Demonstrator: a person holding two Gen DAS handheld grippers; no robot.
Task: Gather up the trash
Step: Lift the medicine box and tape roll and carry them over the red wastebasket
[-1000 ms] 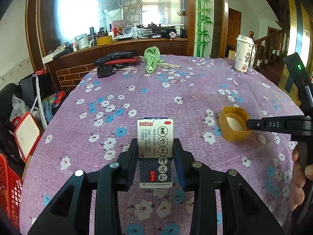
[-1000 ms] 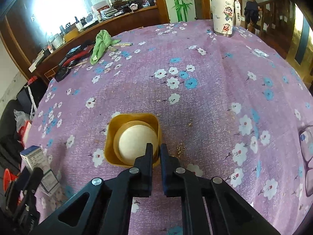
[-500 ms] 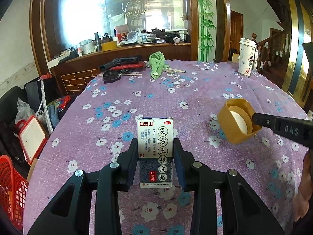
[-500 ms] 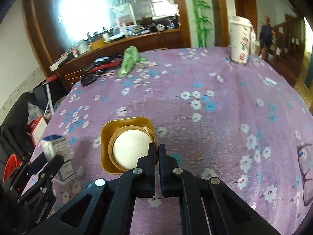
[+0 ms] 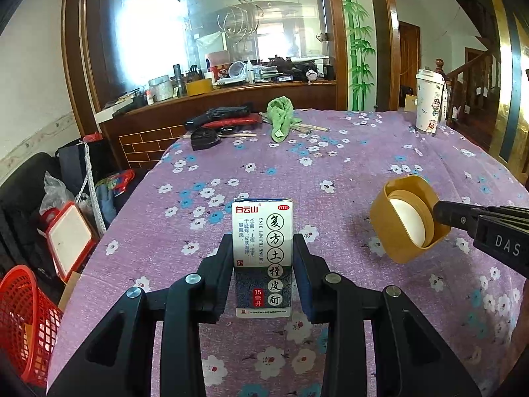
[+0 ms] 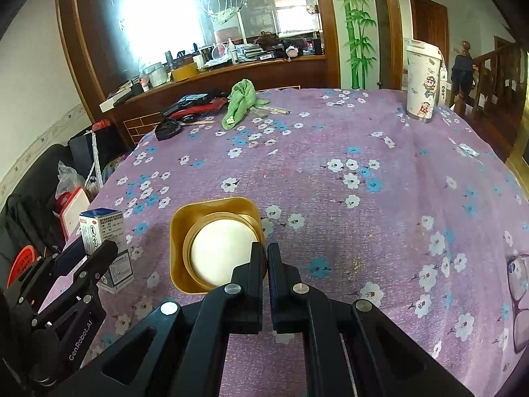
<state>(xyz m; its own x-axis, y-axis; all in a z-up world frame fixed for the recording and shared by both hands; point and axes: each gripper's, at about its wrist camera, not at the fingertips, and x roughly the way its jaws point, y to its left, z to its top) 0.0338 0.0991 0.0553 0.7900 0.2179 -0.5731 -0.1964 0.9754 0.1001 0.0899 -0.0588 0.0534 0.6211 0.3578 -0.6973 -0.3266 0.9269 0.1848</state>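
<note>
Two grippers are at work over a round table [image 5: 380, 152] covered in purple flowered cloth. Nearest in the left wrist view, the left gripper [image 5: 263, 264] pinches a small white medicine box [image 5: 263, 251] between its pads, upright, clear of the cloth. To its right, the right gripper [image 6: 264, 258] has its jaws pressed together on the near rim of a mustard-yellow plastic cup [image 6: 215, 241] with a white disc inside; from the left wrist view the cup hangs tilted above the cloth with its mouth facing left. At the near left, beside the table's edge, a red mesh basket [image 5: 23, 317] stands low on the floor, with a red-framed board [image 5: 67, 235] just beyond it. Spectacles [image 6: 519, 284] lie at the right edge of the table. Farther off, a crumpled green cloth [image 5: 281, 117] lies near the far edge, with black and red tools [image 5: 224, 120] to its left. At the far right stands a tall white paper cup [image 5: 428, 101] with cartoon prints.
</note>
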